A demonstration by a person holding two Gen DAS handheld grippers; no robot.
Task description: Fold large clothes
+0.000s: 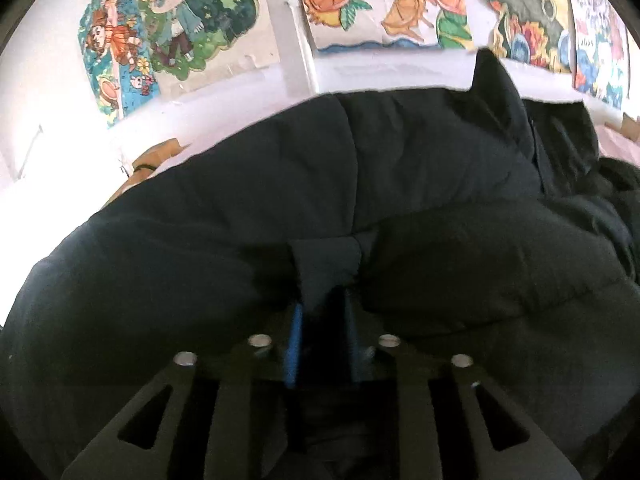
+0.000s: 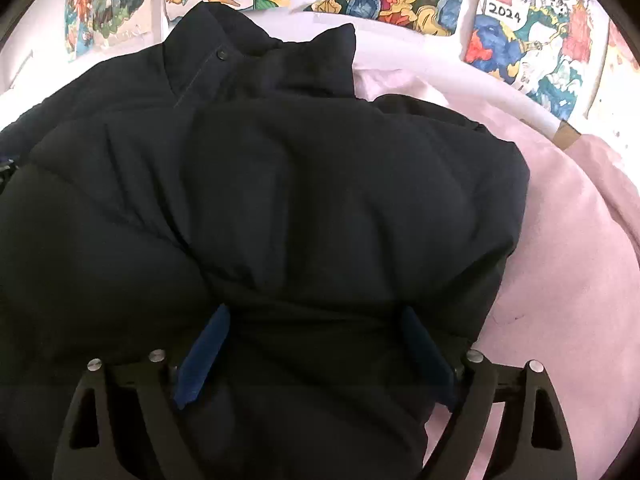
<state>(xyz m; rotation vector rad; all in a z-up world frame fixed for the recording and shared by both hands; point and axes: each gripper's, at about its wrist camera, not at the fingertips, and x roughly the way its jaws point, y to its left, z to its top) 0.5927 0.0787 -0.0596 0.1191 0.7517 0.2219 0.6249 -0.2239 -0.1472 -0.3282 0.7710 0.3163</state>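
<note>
the big dark padded jacket lies in a puffy heap on a pink blanket, stretching straight ahead of both tools, its collar at the far end toward the wall of colourful drawings. so the long axis runs away from the person, and the near edge is the one being handled.

the left hand-held gripper is clenched on a small pinch of the jacket's near edge; a tab of dark cloth sticks up between its blue pads, which stand close together. the right hand-held gripper is released, its jaws spread wide, with the blue pads straddling a thick bulge of the near edge, fabric lying between them but not squeezed.

both tools sit low at the near hem and point forward along the jacket, roughly level, the right one at the side where the pink blanket shows past the jacket's edge. in my judgement the left is the only one with a hold, so before the near end can be carried forward toward the collar, the right would need to close on that bulge; with such thick padding a shallow bite could slip.
</note>
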